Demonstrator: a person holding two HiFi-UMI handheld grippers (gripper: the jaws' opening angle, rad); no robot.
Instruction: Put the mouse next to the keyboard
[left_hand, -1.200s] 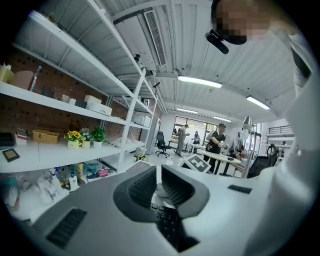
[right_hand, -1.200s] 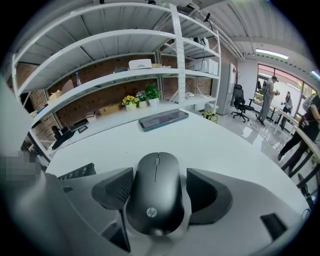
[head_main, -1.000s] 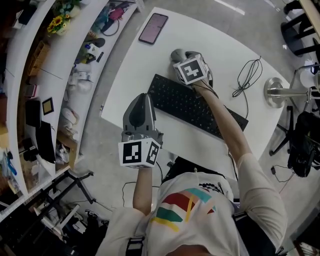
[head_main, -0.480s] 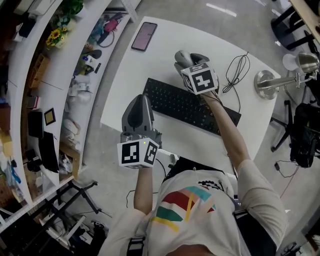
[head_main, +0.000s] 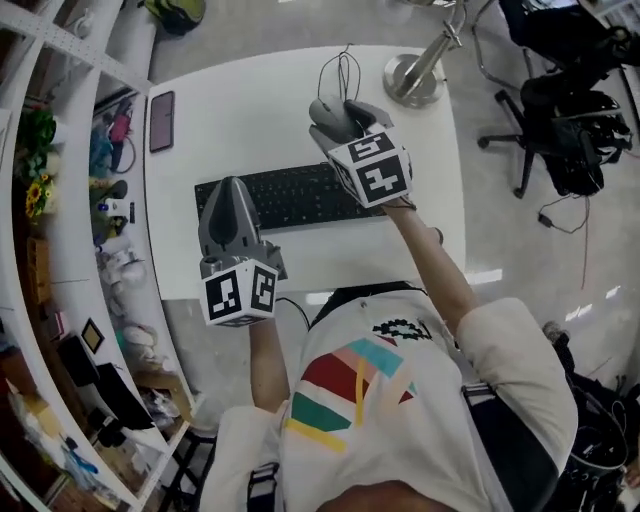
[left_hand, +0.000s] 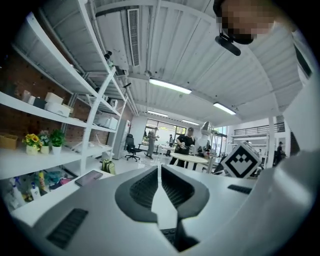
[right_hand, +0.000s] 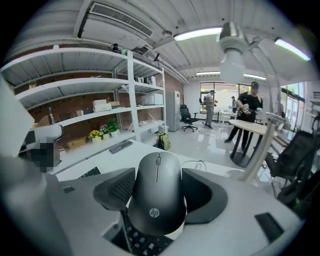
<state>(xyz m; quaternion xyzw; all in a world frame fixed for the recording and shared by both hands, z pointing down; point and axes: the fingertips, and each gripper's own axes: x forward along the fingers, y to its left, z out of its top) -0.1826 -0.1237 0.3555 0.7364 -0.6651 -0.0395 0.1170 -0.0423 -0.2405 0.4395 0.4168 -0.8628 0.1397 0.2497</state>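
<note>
My right gripper (head_main: 338, 120) is clamping the mouse (right_hand: 157, 197) by its sides, hovering over the keyboard's (head_main: 285, 195) far right corner; my left gripper (left_hand: 160, 194) is idling closed, empty, over its left end.

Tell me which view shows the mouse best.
The right gripper view: the mouse sits large and centred between the right gripper's jaws, wheel and logo clear. The head view shows only its nose past the marker cube. The left gripper view misses it.

Seen from the head, the right gripper (head_main: 340, 120) covers most of the mouse (head_main: 327, 107) and the keyboard's (head_main: 290, 195) right end. Items on the shelf (head_main: 72, 255) are too small to identify.
</note>
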